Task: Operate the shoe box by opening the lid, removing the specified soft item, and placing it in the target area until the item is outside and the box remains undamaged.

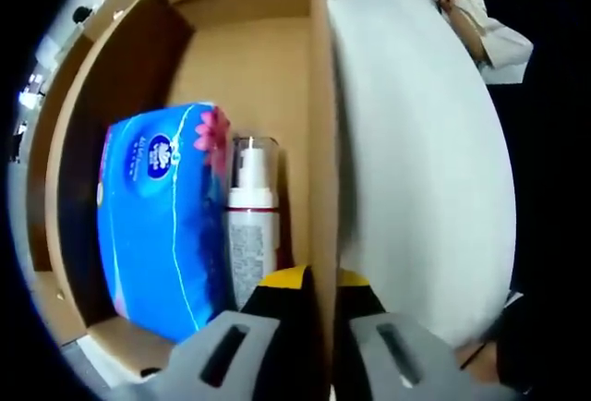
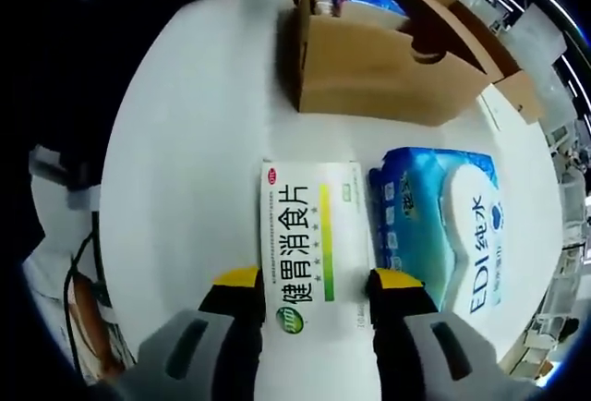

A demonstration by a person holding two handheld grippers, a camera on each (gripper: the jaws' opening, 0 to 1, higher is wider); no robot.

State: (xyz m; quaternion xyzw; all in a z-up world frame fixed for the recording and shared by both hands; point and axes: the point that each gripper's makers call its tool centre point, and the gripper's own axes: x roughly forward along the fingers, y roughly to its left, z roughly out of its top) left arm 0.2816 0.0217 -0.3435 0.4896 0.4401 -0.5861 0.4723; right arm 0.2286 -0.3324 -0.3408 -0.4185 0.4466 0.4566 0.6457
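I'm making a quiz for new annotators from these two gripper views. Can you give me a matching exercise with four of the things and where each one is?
Things:
1. blue plastic tissue pack with pink flower
2. white spray bottle with clear cap
3. white flat medicine box with green and yellow stripe
4. blue and white wet wipes pack

Places:
A. on the white table, between the right gripper's jaws
B. inside the brown cardboard box, against its left wall
C. on the table, beside the medicine box
D. inside the cardboard box, next to the wall that the left gripper straddles

Pairs: 1-B, 2-D, 3-A, 4-C
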